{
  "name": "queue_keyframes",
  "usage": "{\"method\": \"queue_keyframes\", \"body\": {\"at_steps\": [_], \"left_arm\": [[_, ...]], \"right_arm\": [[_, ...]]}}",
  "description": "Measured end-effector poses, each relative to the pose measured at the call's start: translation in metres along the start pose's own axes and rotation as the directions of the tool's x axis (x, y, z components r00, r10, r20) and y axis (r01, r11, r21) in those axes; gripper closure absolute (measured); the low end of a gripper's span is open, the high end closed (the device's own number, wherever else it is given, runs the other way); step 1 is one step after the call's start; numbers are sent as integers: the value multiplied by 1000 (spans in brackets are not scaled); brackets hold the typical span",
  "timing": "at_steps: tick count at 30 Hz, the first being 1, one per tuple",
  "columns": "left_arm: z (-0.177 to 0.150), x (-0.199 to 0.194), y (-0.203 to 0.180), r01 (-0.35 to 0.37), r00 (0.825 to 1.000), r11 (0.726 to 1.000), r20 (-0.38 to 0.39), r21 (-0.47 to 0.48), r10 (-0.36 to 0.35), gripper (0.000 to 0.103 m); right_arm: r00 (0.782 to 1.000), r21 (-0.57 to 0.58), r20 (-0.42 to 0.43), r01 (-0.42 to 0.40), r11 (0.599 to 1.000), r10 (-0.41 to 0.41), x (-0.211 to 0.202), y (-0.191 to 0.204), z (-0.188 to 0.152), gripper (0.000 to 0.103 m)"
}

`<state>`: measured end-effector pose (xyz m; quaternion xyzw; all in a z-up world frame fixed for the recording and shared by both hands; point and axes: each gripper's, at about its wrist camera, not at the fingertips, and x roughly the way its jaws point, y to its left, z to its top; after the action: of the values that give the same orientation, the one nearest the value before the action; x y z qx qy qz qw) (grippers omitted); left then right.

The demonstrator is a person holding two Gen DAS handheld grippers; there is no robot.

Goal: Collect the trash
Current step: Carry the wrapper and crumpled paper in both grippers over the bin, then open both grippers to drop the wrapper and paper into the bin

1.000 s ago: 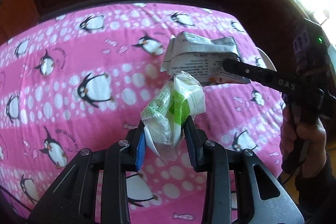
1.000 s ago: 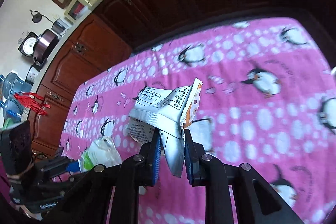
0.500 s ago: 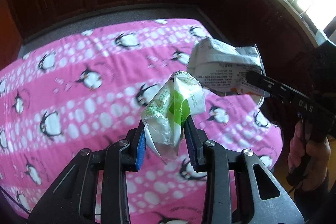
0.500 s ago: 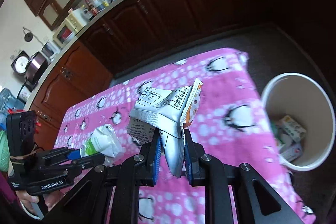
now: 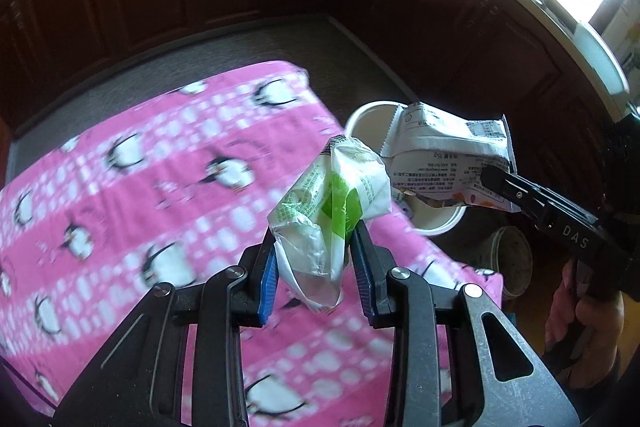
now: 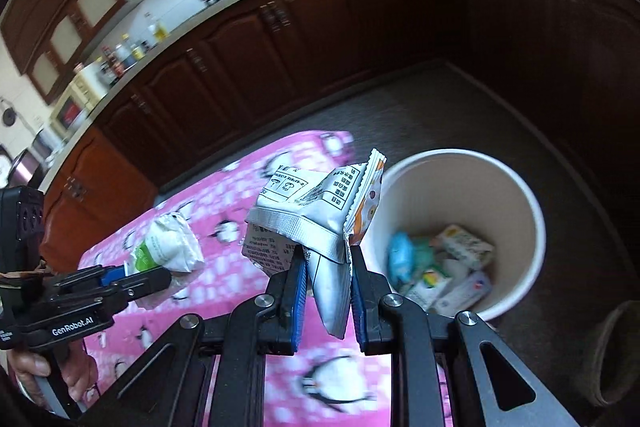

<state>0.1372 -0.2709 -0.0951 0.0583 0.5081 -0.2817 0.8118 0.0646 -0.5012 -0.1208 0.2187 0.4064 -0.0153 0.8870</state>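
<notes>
My left gripper (image 5: 316, 251) is shut on a crumpled white and green plastic wrapper (image 5: 332, 203), held above the pink penguin tablecloth (image 5: 140, 187). My right gripper (image 6: 326, 263) is shut on a silver and white snack packet (image 6: 316, 211), held near the table's right end beside the white trash bin (image 6: 516, 187). The bin stands on the floor and holds several wrappers (image 6: 444, 267). The left wrist view shows the packet (image 5: 444, 155) over the bin (image 5: 368, 119). The right wrist view shows the green wrapper (image 6: 168, 243) at the left.
Dark wooden kitchen cabinets (image 6: 300, 39) run behind the table, with a pan and pots on the counter. A dark floor (image 6: 440, 107) lies around the bin. A round brown pot (image 6: 616, 351) stands on the floor right of the bin.
Both grippers have carried their wrappers to the right, from over the table's middle to its right end. The bin has come into view under the right gripper.
</notes>
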Motion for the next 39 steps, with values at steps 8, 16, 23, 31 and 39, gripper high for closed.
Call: {"method": "queue_keyframes", "body": {"at_steps": [8, 16, 23, 31, 39], "left_arm": [[29, 45, -44, 49, 998, 998, -35, 47, -47, 72], [50, 92, -76, 98, 992, 994, -86, 37, -95, 72], [62, 128, -88, 110, 988, 994, -113, 13, -108, 71], [61, 141, -97, 102, 989, 994, -113, 29, -99, 48], [53, 140, -92, 74, 992, 997, -106, 36, -70, 36]], "right_arm": [[993, 75, 0, 114, 991, -114, -6, -57, 0, 85], [979, 145, -67, 203, 968, -195, 10, -100, -5, 85], [966, 132, -101, 249, 959, -237, 31, -112, -4, 84], [960, 141, -120, 268, 953, -252, 47, -118, -5, 60], [963, 174, -131, 254, 951, -233, 46, -120, -14, 60]]}}
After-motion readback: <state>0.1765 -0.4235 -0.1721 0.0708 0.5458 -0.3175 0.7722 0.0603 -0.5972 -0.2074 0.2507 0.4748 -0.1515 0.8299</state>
